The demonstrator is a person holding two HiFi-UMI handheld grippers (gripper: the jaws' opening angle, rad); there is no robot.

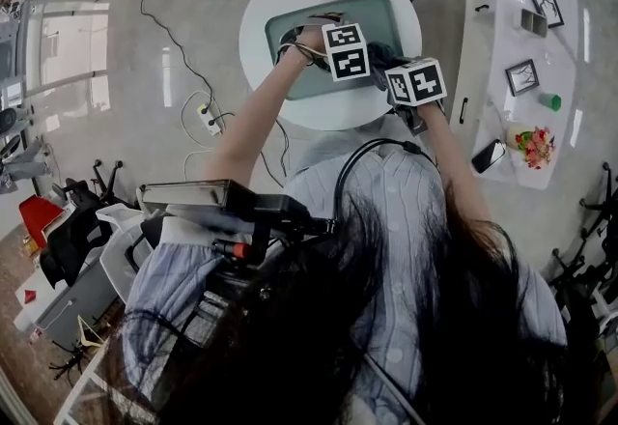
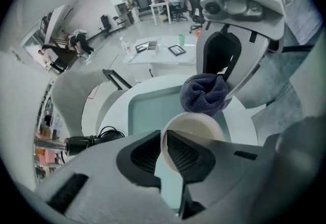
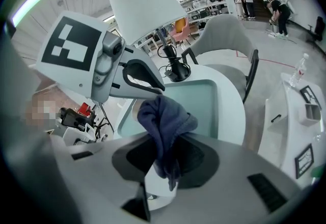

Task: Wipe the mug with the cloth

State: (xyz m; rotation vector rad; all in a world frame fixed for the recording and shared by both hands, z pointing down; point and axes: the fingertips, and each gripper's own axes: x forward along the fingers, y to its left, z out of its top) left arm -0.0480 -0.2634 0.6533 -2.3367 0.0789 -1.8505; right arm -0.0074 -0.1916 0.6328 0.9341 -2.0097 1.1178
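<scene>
my left gripper (image 2: 164, 152) is clamped on the near rim of the white mug (image 2: 198, 123), its wall pinched between the pads, over the teal tray (image 2: 145, 111) on the round white table (image 2: 114, 103). my right gripper (image 3: 165, 161) is closed on the dark blue cloth (image 3: 164, 118), and the cloth's bunched end presses against the mug's far rim.
</scene>
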